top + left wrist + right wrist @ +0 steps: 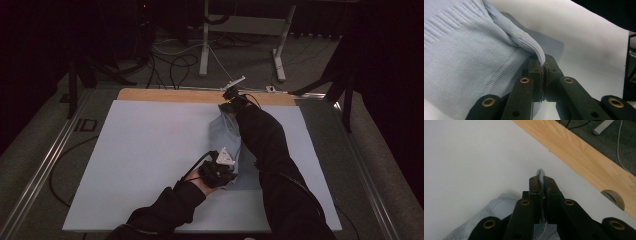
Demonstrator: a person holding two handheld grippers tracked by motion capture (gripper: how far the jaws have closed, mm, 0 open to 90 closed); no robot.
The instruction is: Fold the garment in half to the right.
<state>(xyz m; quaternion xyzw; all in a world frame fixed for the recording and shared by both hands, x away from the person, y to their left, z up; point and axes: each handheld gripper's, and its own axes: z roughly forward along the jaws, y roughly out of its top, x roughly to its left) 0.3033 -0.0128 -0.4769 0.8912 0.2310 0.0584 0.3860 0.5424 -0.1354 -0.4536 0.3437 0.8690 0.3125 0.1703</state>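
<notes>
On the table: a pale blue knit garment (227,145) lies on the white sheet (150,160) that covers most of the wooden tabletop (170,95), right of the sheet's middle.
Garment: ribbed knit, light blue, bunched between the two grippers; one end reaches toward the far edge of the sheet, the other toward the near side.
Left gripper (543,65): jaws closed on a thick ribbed hem of the garment, which folds over the jaw tips; in the high view it sits at the garment's near end (220,167), with its grey three-cornered plate on top.
Right gripper (541,180): jaws closed on a thin fold of the blue knit that pokes out above the tips; in the high view it is at the garment's far end (231,97), close to the bare wood strip.
Arms: both in dark sleeves; the right forearm (265,135) stretches across the garment's right side.
Wood strip: has a round hole (612,198) near the right gripper.
Floor beyond: cables and the legs of a metal frame (240,40).
</notes>
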